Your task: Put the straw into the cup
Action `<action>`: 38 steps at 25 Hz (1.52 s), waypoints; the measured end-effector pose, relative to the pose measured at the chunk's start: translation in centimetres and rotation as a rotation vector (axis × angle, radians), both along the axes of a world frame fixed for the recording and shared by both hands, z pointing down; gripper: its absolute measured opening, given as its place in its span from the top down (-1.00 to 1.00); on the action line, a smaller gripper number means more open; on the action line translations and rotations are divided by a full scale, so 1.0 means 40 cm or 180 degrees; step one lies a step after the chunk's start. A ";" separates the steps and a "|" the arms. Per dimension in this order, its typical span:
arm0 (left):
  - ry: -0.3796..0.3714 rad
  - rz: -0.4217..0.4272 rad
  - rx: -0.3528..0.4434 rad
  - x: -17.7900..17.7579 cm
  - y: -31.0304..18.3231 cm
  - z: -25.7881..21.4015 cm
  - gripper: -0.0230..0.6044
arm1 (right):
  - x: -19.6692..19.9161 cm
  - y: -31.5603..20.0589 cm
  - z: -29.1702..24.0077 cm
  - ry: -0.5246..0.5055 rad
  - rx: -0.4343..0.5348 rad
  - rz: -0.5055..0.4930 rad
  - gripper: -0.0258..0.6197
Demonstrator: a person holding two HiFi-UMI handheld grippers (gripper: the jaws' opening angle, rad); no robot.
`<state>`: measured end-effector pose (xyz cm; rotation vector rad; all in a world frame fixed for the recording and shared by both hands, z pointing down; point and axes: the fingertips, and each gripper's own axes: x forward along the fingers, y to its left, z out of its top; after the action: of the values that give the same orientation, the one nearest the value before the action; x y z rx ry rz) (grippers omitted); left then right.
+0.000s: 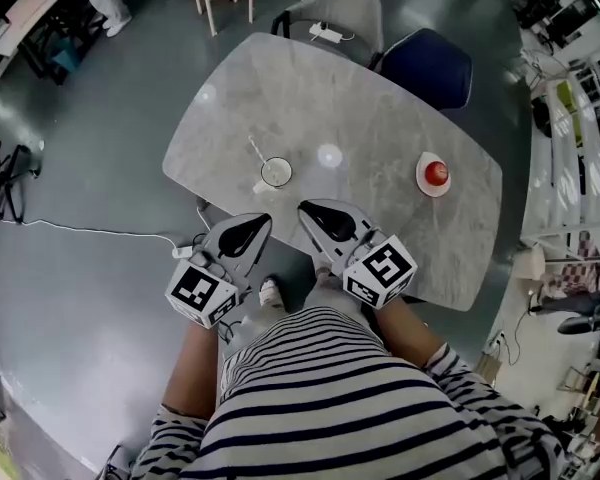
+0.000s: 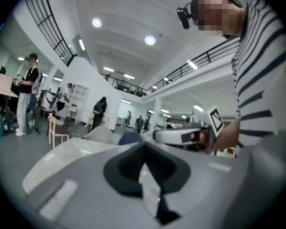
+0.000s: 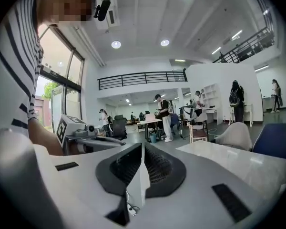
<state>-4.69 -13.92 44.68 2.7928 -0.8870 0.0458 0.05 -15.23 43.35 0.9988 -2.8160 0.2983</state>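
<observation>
Both my claws are held low, at the near edge of the worktop [image 1: 380, 118]. My left claw [image 1: 264, 220] is closed tight, with nothing in it. My right claw [image 1: 308, 210] is closed tight too, and it is also empty. Each claw's own view shows its two jaws pressed together with nothing between them.

The cup [image 1: 276, 172] stands on the worktop in front of me. It is a little way past my claw tips and almost in line with the gap between them. The straw [image 1: 257, 151] is a thin white stick. Its near end is at the cup's rim. Its far end points away from me and to the left. I cannot tell if that near end is inside the cup or only lying next to it.

Both tips look about as close to the cup as each other. But the straw leans off to the left, so I think my left claw is on the better side to reach it. It would have to open first and go forward along the stick.

Far to the right is a red thing [image 1: 436, 172] on a small plate [image 1: 421, 181]. It is well away from the cup.
</observation>
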 end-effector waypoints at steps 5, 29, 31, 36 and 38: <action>-0.0100 0.0092 0.0168 0.008 -0.001 -0.028 0.91 | -0.013 0.007 -0.013 0.0084 0.0141 -0.0026 0.86; -0.0060 0.0006 0.0355 -0.013 -0.004 -0.066 0.91 | -0.020 0.016 -0.040 0.0263 0.0341 0.0004 0.90; -0.0067 0.0009 0.0345 -0.010 -0.003 -0.064 0.91 | -0.019 0.018 -0.036 0.0294 0.0333 0.0005 0.91; -0.0074 0.0019 0.0341 -0.003 0.003 -0.063 0.91 | -0.015 0.021 -0.034 0.0304 0.0325 0.0001 0.91; -0.0084 0.0023 0.0335 -0.001 0.004 -0.063 0.91 | -0.014 0.021 -0.034 0.0311 0.0318 -0.0006 0.91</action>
<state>-4.75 -13.77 42.17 2.8990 -0.9109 0.0382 -0.50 -14.38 41.99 1.0012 -2.7669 0.1061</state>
